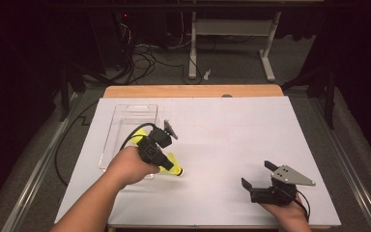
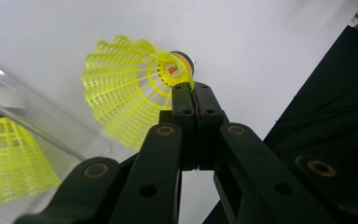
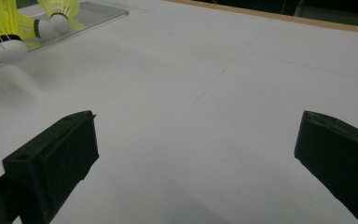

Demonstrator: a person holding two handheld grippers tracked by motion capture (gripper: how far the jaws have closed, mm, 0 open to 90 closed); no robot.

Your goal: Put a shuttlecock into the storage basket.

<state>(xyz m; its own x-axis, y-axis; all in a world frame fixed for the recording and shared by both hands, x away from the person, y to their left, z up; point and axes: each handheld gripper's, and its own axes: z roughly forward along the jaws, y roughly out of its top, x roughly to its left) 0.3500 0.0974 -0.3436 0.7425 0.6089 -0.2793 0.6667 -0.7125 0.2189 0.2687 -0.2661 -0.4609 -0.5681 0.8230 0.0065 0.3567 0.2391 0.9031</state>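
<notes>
Yellow shuttlecocks: three, namely one held in gripper jaws, two at the clear tray; clear trays: one; grippers: two.

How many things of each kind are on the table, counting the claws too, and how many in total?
Yellow shuttlecocks: 3 (one gripped by the left claw, two in the tray)
Clear tray: 1
Claws: 2 (the left claw, and the right claw with its jaws open)
Total: 6
</notes>
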